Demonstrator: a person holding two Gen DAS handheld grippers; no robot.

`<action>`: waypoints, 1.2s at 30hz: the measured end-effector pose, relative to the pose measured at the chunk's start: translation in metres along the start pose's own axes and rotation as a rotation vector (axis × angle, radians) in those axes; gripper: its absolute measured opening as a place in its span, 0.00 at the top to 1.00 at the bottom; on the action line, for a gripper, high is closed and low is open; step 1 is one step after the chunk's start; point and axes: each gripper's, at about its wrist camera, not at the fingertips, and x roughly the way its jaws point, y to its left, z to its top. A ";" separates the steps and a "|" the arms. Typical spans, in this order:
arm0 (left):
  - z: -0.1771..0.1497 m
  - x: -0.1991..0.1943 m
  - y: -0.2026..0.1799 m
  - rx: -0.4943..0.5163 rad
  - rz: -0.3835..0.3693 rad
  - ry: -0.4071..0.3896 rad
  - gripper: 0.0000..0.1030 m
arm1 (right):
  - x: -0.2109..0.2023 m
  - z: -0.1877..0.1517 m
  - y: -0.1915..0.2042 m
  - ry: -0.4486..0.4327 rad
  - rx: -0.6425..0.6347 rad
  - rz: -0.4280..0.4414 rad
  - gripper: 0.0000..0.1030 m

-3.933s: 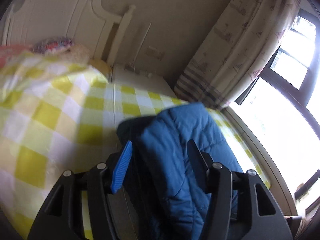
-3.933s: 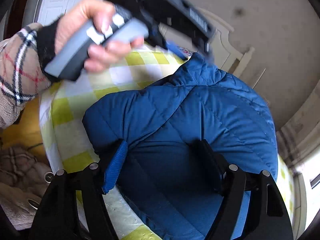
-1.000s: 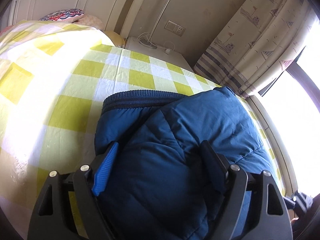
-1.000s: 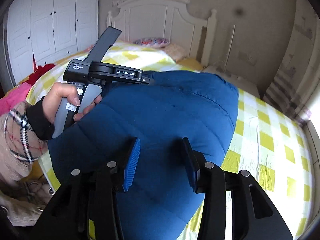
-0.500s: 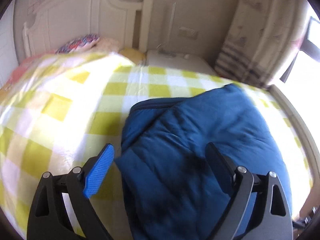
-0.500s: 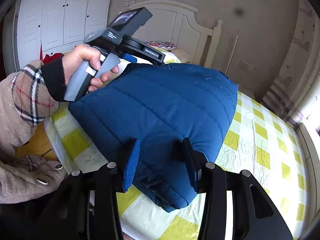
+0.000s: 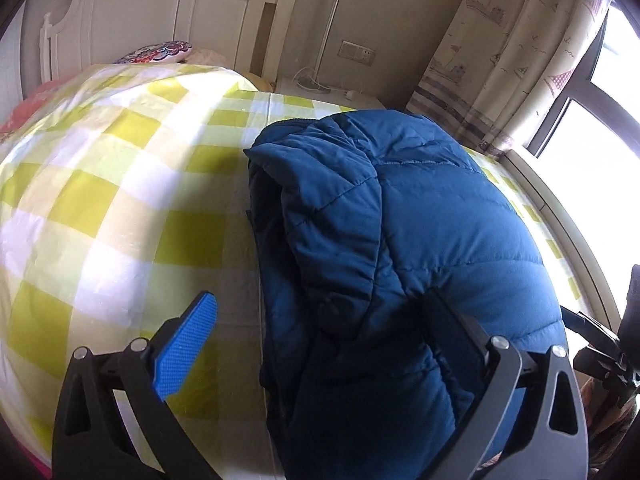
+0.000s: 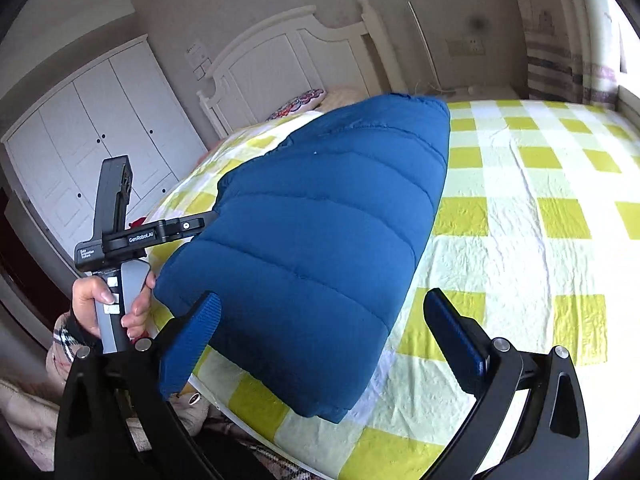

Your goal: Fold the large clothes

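Note:
A blue quilted puffer jacket (image 7: 400,248) lies folded in a thick bundle on the bed's yellow-and-white checked cover (image 7: 100,208). My left gripper (image 7: 320,316) is open and empty, held just above the bundle's near end. In the right wrist view the jacket (image 8: 320,240) lies near the bed's front edge. My right gripper (image 8: 324,320) is open and empty, held above the jacket's near corner. The left gripper (image 8: 132,236) and the hand holding it show at the jacket's left side.
A white headboard (image 7: 160,12) and patterned pillow (image 7: 160,50) are at the bed's far end. A nightstand (image 7: 320,92), curtain (image 7: 512,52) and window (image 7: 600,120) stand right. White wardrobes (image 8: 92,132) stand left. Checked cover (image 8: 540,220) spreads right of the jacket.
My right gripper has opened wide and pulled back off the jacket. My left gripper stays open and has shifted left and back; the jacket lies still.

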 end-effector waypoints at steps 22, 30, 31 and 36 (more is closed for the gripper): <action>0.008 0.035 0.017 -0.115 -0.453 0.156 0.30 | 0.039 0.012 -0.010 -0.049 -0.003 0.006 0.27; 0.020 0.033 -0.001 -0.108 -0.491 0.038 0.40 | 0.020 0.028 -0.005 -0.128 -0.109 -0.082 0.30; 0.030 0.032 -0.008 -0.092 -0.485 0.021 0.40 | 0.017 0.039 -0.007 -0.140 -0.115 -0.093 0.30; 0.089 0.047 -0.036 -0.047 -0.496 -0.029 0.40 | 0.005 0.092 -0.026 -0.244 -0.138 -0.151 0.31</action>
